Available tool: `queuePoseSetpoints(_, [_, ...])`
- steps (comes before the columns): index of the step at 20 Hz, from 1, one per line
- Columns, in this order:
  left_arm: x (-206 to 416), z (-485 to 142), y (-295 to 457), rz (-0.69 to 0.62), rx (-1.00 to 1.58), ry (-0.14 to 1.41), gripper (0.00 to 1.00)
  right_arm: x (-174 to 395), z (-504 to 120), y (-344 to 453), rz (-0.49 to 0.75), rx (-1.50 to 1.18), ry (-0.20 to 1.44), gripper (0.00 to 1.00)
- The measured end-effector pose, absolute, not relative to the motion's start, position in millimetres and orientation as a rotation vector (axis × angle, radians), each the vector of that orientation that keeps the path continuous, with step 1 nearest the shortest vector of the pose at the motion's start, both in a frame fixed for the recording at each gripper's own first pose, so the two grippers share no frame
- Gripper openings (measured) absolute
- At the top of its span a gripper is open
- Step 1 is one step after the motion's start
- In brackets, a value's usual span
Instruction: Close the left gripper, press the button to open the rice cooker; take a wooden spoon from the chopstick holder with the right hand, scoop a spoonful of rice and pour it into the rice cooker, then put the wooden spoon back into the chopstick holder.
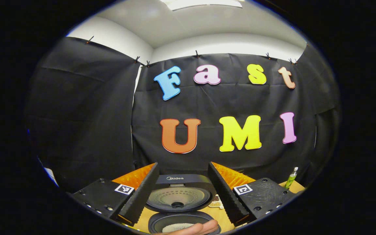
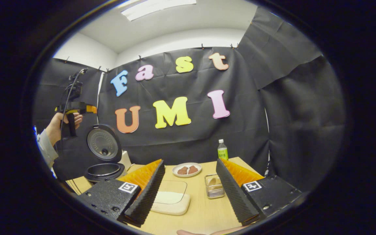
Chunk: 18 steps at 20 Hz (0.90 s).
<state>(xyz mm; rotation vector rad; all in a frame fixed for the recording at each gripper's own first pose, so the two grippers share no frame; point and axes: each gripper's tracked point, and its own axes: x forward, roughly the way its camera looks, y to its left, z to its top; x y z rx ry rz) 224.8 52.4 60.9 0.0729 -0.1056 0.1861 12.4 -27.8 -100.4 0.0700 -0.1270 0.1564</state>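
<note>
In the left gripper view, the left claw (image 1: pixel 183 191) is standing wide open with nothing between its fingers, hanging above the rice cooker (image 1: pixel 182 209). The cooker's lid (image 1: pixel 178 195) is standing raised, showing its round inner plate, and white rice (image 1: pixel 177 227) is lying in the pot below it. A fingertip (image 1: pixel 196 228) is showing at the bottom edge, in front of the pot. A small plate (image 1: pixel 216 203) is peeking out beside the cooker, and a green bottle (image 1: pixel 291 178) is standing well apart at the far right of the surface (image 1: pixel 222 220).

In the right gripper view, the right claw (image 2: pixel 189 189) is also gaping open and gripping nothing, hovering over the wooden surface (image 2: pixel 204 209). A flat tray of white rice (image 2: pixel 171 197) is lying between its fingers, close to the left one. A clear holder (image 2: pixel 214 186) with a wooden spoon (image 2: pixel 212 181) in it is sitting just beside the right finger. Farther back, a plate (image 2: pixel 187 169) with brown pieces is resting near a green-labelled bottle (image 2: pixel 222 150). At the left, the rice cooker (image 2: pixel 104 156) is standing open with its lid up, and above it a hand (image 2: pixel 60 125) with a grey sleeve is holding the other claw (image 2: pixel 72 111); from here I cannot tell how that one's fingers are set.
</note>
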Motion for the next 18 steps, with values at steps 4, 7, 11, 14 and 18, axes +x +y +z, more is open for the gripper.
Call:
queuePoseSetpoints(4, [270, 56, 68, 0.220, 0.055, -0.071, 0.95, 6, -104, -33, 0.159, 0.017, -0.146, 0.99])
queuePoseSetpoints(7, [299, 44, 71, 0.230, -0.013, -0.030, 0.94, 10, -114, -37, 0.169, 0.016, -0.126, 1.00])
queuePoseSetpoints(11, [313, 27, 80, 0.286, 0.036, 0.002, 0.94, 18, -123, -42, 0.165, 0.046, -0.111, 0.97])
queuePoseSetpoints(14, [318, 10, 85, 0.328, 0.098, 0.042, 0.94, 18, -116, -50, 0.145, 0.085, -0.148, 1.00])
queuePoseSetpoints(18, [312, 10, 83, 0.316, 0.110, 0.038, 0.98, 16, -125, -54, 0.135, 0.117, -0.132, 1.00])
